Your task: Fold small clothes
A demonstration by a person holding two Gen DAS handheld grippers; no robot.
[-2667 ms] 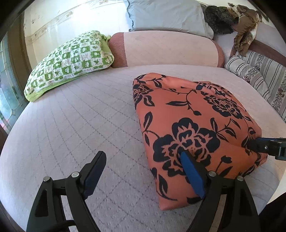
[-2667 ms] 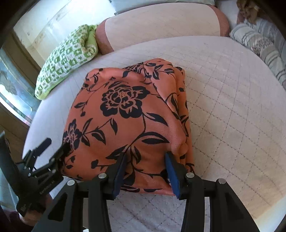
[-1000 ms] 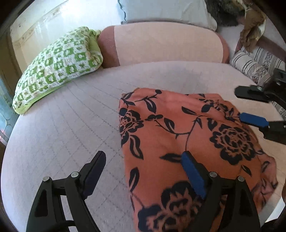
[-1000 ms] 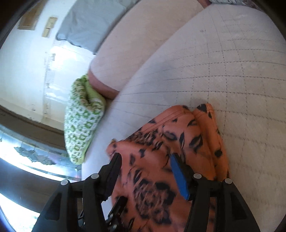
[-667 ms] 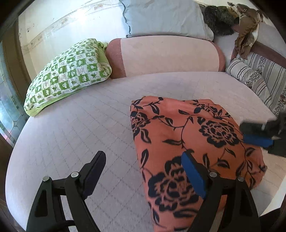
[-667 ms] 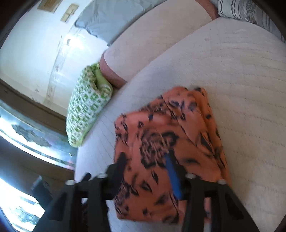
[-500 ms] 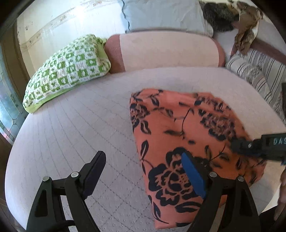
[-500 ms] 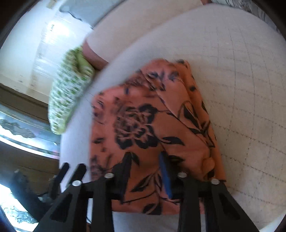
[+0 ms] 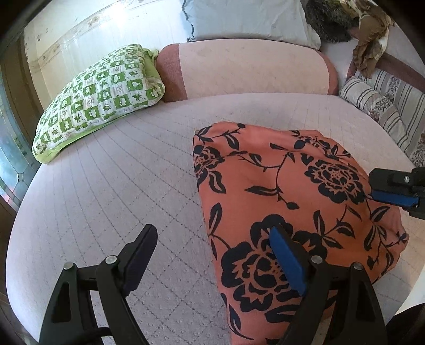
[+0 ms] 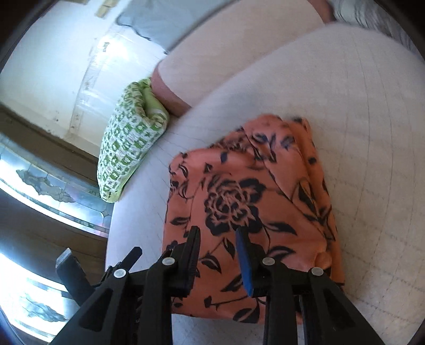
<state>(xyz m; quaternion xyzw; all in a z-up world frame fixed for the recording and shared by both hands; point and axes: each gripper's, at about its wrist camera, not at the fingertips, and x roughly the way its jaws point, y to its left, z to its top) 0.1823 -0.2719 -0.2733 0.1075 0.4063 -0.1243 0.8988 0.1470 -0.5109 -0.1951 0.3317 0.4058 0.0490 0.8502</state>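
Item: orange floral garment [image 9: 287, 201], black flower-and-leaf print, folded into a thick bundle. We find it lying on the quilted mattress [image 9: 119, 185], toward the near right part of the bed in the left wrist view.

Left tongs [image 9: 212, 257]: we see them released, spread wide, one finger over bare mattress and the blue-padded finger over the near edge of the garment; we cannot tell whether that pad touches the cloth.

Right tongs [image 10: 219, 254]: parted with a narrow gap, nothing between the pads, poised over the near part of the garment. In the left wrist view their tips enter from the right edge, just at the bundle's right side.

Surroundings: green-and-white checked pillow [image 9: 98, 98] at the far left of the bed; pink bolster [image 9: 249, 69] along the head; pale blue pillow [image 9: 247, 18] behind it; striped cushion [image 9: 372, 106] at the right; brown cloth [image 9: 369, 39] heaped at upper right.
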